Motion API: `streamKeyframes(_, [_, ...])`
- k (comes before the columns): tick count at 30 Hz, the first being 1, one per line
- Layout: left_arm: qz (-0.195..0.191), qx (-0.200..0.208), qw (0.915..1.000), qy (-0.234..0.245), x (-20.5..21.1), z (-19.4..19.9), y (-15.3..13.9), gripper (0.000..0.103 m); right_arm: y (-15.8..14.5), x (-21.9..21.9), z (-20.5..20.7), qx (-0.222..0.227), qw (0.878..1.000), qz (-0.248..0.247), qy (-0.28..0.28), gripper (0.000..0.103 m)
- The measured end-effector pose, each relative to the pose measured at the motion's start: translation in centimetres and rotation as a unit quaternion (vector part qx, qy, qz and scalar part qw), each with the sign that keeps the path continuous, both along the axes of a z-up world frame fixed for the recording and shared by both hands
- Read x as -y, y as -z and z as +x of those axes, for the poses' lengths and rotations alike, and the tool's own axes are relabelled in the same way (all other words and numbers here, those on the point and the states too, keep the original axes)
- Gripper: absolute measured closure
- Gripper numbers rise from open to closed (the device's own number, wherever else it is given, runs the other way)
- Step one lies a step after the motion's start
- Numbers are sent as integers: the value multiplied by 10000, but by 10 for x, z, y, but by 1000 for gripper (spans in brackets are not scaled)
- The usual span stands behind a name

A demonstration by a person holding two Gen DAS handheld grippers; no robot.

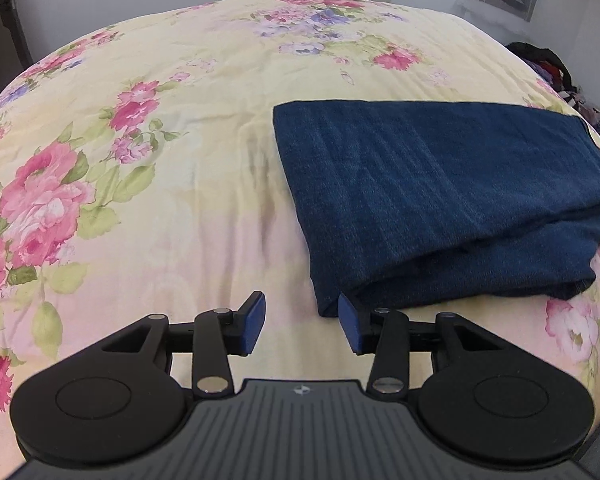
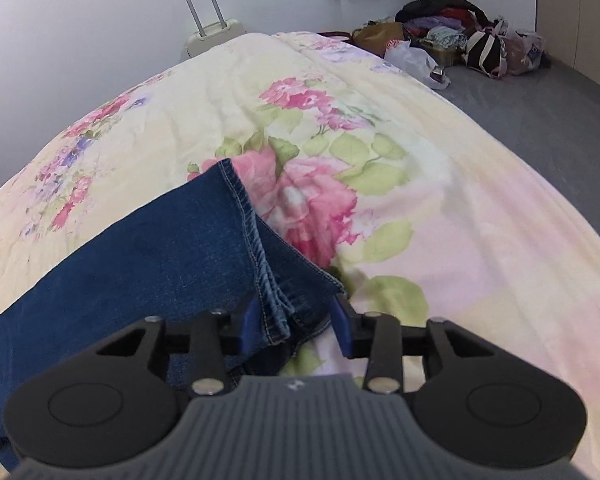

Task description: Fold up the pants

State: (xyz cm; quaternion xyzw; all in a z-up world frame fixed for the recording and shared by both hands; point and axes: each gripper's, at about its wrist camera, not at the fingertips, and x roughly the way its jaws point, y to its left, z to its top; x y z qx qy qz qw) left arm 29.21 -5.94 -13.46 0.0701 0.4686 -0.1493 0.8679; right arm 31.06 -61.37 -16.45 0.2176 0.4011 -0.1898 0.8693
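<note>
**Inspection: jeans partly folded, right gripper astride the hem corner**

Left side first. The left gripper (image 1: 302,326) hangs over the floral bedspread (image 1: 148,208) with its jaws spread and nothing between them. Its right-hand blue pad (image 1: 350,326) sits just beside, possibly touching, the near-left corner of the folded jeans (image 1: 440,192); contact cannot be confirmed from this view. The denim lies ahead of this gripper and to its right, as a stacked bundle with at least two layers showing along the near edge. The fold line runs across the view from that near-left corner toward the right edge of the bed.

Right side. In the right wrist view, the right gripper (image 2: 296,326) stands with the stitched hem end (image 2: 260,264) of the jeans running down between its jaws. The jaws are parted, with a gap visible between the right-hand pad (image 2: 342,328) and the cloth, so I judge this no grip as it stands. The pant leg's long axis runs from the hem near this gripper away to the lower left of that view.

Judgement: the right gripper is the nearer hand to the loose hem, and the next move turns on closing there and carrying the hem along the leg's length toward the bundle. The left gripper is placed to steady or take the bundle's corner.

Beyond the bed: a cream suitcase (image 2: 212,36) against the wall and a pile of bags and clothes (image 2: 460,36) on the floor.
</note>
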Motion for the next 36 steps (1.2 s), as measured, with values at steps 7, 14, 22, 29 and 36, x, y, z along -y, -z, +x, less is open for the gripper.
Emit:
streamKeyframes(7, [512, 397, 9963, 556, 29, -11, 22, 48, -38, -76, -13, 619, 9940, 85, -897, 68])
streamKeyframes(14, [1157, 1139, 9827, 891, 57, -14, 28, 69, -11, -157, 11, 1095, 9892, 85, -971, 69])
streamKeyframes(22, [1625, 707, 9775, 1144, 58, -14, 65, 96, 48, -182, 27, 982, 9887, 50, -1133, 76])
streamKeyframes(29, [1681, 88, 9799, 1071, 49, -11, 64, 103, 59, -185, 29, 863, 9874, -295, -1295, 84])
streamKeyframes(36, [517, 353, 9972, 406, 26, 8, -7, 97, 45, -181, 21, 949, 9874, -261, -1239, 83])
